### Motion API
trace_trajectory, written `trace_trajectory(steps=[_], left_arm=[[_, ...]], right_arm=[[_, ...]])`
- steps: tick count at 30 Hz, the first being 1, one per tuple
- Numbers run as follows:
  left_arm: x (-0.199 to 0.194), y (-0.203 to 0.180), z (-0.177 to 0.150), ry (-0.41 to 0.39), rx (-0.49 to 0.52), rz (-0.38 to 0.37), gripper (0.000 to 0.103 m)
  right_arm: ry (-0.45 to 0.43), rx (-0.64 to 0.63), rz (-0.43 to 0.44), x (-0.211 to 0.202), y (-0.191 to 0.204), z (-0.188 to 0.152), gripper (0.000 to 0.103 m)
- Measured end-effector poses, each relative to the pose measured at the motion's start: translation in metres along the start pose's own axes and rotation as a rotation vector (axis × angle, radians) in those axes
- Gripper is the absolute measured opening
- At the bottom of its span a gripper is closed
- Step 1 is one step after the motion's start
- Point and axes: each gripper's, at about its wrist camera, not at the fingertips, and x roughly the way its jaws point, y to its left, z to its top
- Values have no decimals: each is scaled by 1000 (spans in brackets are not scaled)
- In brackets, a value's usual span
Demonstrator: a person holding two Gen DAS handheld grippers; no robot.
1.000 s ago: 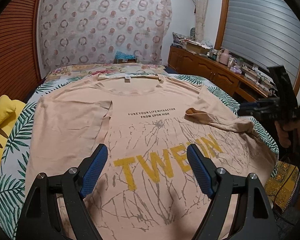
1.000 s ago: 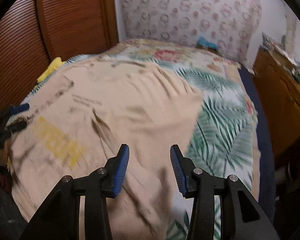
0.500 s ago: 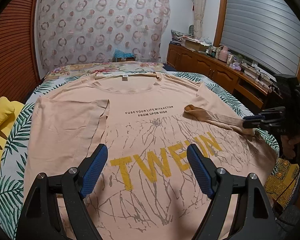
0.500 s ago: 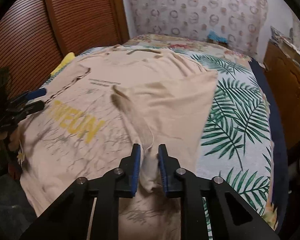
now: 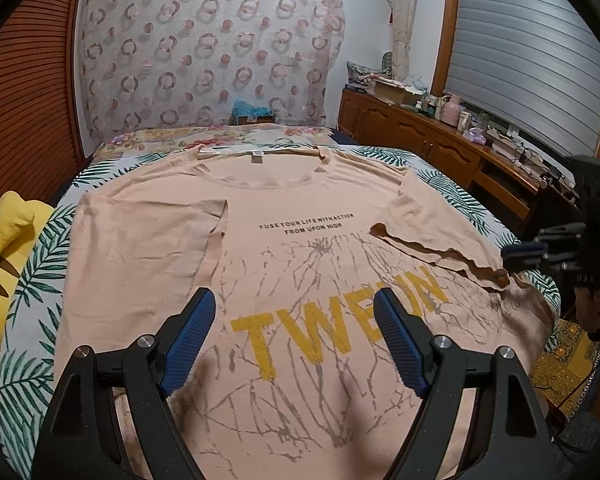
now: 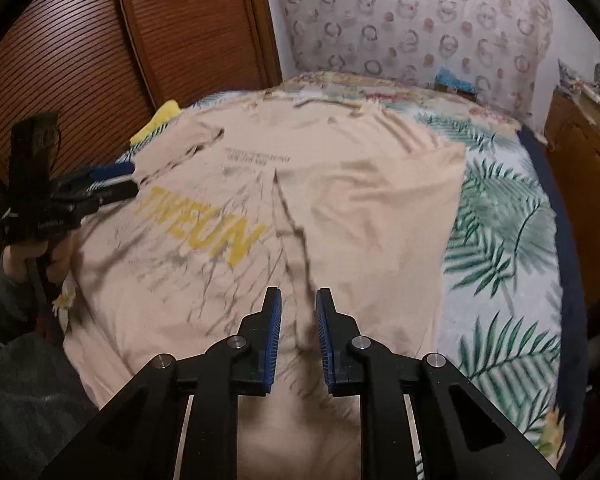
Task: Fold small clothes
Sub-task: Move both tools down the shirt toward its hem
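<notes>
Right claw [image 6: 297,322] narrowly parted, apparently straddling sleeve [image 6: 380,216] edge; t-shirt [image 5: 292,280] long axis 12–6. Left claw [image 5: 294,338] spread wide, hovering above hem, farther from sleeve.

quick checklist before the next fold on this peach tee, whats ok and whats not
1. Left sleeve folded flat onto the T-shirt: ok.
2. Right sleeve laid flat: not ok, its edge is rippled and raised.
3. Right tool state: jaws slightly apart with sleeve fabric between them; whether it grips, cannot tell.
4. Left tool free: ok, open above the hem area, holding nothing.
5. Collar straight at the far end: ok.
6. Shirt fully on the bed: cannot tell, near hem hidden by the tools.
</notes>
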Motion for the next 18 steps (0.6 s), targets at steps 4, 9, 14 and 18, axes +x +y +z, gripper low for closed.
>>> trace_trajectory(steps=[4,9,14,18], left_arm=[[-4,12,8,-9,-1,14,82],[-3,38,22,-22,-4,76,82],[3,74,33,-18,-18,143,82],[12,98,40,3,-21,195,82]], right_arm=[[-25,-8,-43,6,-9,16,38],[28,4,-135,38,-33,34,58],[53,58,-189,65,-69,51,58],[50,85,-210,81,-89,65,58]])
